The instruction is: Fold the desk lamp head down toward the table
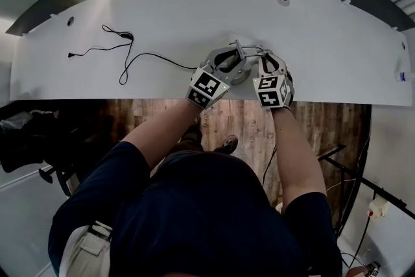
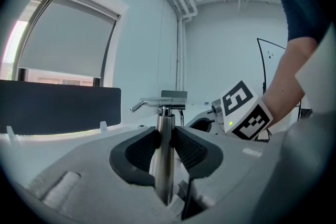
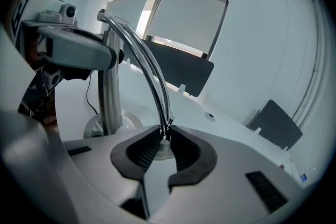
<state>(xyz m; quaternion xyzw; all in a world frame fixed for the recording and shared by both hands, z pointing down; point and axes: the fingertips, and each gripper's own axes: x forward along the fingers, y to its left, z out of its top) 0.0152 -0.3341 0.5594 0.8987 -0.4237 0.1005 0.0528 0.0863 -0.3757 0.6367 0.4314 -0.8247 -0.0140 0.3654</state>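
Lamp post (image 2: pixel 164 170) pinched in left hand-held gripper (image 2: pixel 165 140), curved arm (image 3: pixel 148 68) in right hand-held gripper (image 3: pixel 165 140), beside table edge (image 1: pixel 324 98).
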